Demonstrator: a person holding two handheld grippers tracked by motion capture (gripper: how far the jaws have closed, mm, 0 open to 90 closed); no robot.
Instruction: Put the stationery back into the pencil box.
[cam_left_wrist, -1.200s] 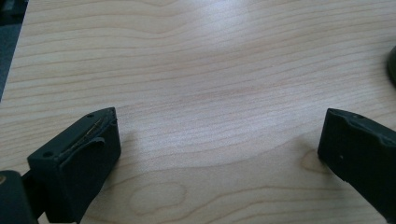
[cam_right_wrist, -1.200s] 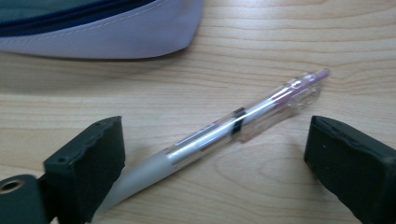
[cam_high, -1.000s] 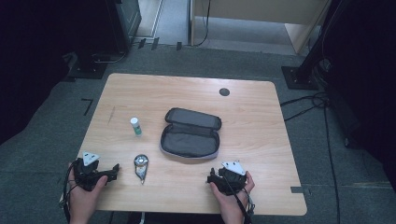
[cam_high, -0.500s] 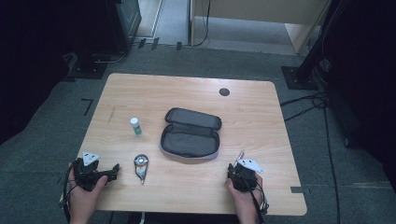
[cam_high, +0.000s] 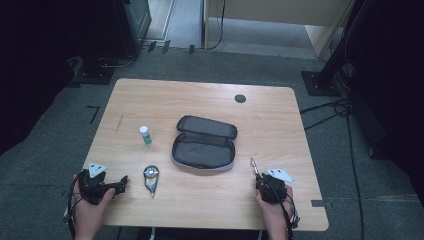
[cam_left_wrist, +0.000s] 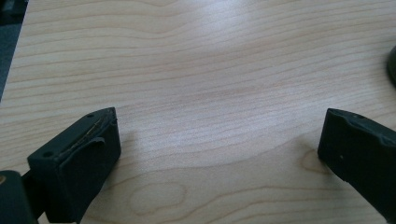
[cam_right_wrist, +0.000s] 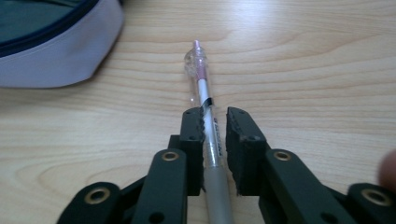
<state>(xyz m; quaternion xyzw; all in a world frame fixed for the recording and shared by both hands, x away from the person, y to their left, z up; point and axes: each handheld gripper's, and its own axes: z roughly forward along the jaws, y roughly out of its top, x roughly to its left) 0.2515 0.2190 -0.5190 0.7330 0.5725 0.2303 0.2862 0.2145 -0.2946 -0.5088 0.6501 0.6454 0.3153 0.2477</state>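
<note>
My right hand-held gripper (cam_right_wrist: 215, 121) has just been closing its jaws; they now clamp a slim silver pen with a clear pink tip (cam_right_wrist: 201, 70), near the open grey zip pouch (cam_high: 204, 144) on the pale wooden surface (cam_high: 280, 115). My left hand-held gripper (cam_left_wrist: 219, 140) gapes empty.

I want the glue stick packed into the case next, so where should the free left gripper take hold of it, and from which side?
Grip the glue stick around its white body just below the cap, coming level from the near side. It stands upright and narrow, so a low side grasp across the body should be steadier. The left gripper stands open.
</note>
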